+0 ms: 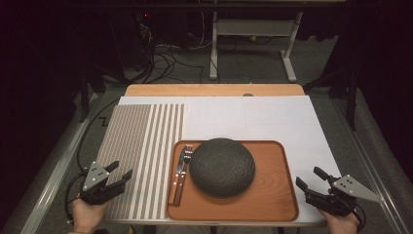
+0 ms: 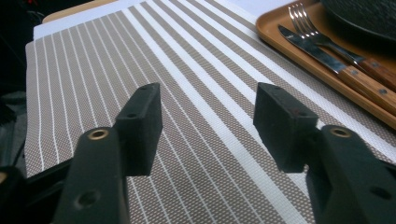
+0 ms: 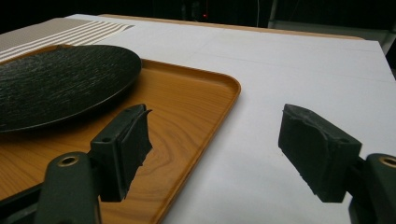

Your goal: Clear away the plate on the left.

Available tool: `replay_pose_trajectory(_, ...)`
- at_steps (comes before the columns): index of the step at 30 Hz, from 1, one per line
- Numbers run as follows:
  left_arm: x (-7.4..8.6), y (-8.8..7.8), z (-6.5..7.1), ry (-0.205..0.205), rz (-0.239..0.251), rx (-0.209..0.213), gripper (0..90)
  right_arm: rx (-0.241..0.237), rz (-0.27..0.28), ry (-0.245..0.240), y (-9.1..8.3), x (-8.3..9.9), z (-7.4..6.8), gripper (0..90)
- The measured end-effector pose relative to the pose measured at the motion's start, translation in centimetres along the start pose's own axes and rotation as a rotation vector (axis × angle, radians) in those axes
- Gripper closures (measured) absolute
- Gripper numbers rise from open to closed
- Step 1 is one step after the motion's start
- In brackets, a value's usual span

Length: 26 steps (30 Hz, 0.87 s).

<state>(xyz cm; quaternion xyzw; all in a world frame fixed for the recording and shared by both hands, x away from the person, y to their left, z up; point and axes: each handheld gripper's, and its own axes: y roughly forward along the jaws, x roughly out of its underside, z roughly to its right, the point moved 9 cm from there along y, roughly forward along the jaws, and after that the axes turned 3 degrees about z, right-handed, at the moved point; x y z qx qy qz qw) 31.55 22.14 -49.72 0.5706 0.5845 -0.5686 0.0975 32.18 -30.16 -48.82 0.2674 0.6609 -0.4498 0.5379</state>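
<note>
Mat point(image 1: 141, 156): woven, beige-brown with white stripes, fine on its left part, broad on its right. It lies flat on the left of the desk point(image 1: 272, 117), right edge just beside the tray point(image 1: 272, 195). Tray is orange-brown wood grain with a dark textured plate point(image 1: 222, 166), plus a fork point(image 1: 187, 155) and knife point(image 1: 181, 161) with wooden handles along its left side.

Your left gripper point(image 1: 119, 175) hovers over the mat's near left corner, fingers point(image 2: 140, 126) spread wide, nothing between them, pads touching nothing.

Your right gripper point(image 1: 309, 179) sits just off the tray's near right corner over white desk, fingers point(image 3: 317, 149) spread wide, holding nothing.
</note>
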Motion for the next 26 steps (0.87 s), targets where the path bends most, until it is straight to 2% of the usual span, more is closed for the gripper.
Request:
replay_pose_trajectory(4,0.4,-0.1,-0.9,-0.111,0.030,0.039,39.5,0.005,0.003,0.008,-0.1,0.0,0.1,25.3)
replay_pose_trajectory(6,0.7,-0.2,-1.4,-0.154,0.040,0.043,39.5,0.006,0.006,0.009,-0.1,0.0,0.2,25.3)
replay_pose_trajectory(9,1.0,-0.4,-2.1,-0.214,0.059,0.049,36.8,0.009,0.006,0.010,-0.2,0.0,0.3,25.3)
replay_pose_trajectory(13,1.5,-0.5,-2.9,-0.270,0.080,0.052,36.7,0.015,0.009,0.013,-0.3,0.0,0.4,25.3)
replay_pose_trajectory(17,2.2,-0.4,-3.6,-0.359,0.099,0.068,34.7,0.018,0.010,0.011,-0.3,0.0,0.4,25.3)
replay_pose_trajectory(20,2.6,-0.4,-3.9,-0.397,0.107,0.068,34.7,0.020,0.012,0.015,-0.4,0.0,0.5,25.2)
replay_pose_trajectory(26,3.1,-0.4,-4.0,-0.430,0.120,0.065,34.7,0.023,0.016,0.020,-0.6,0.0,0.6,25.3)
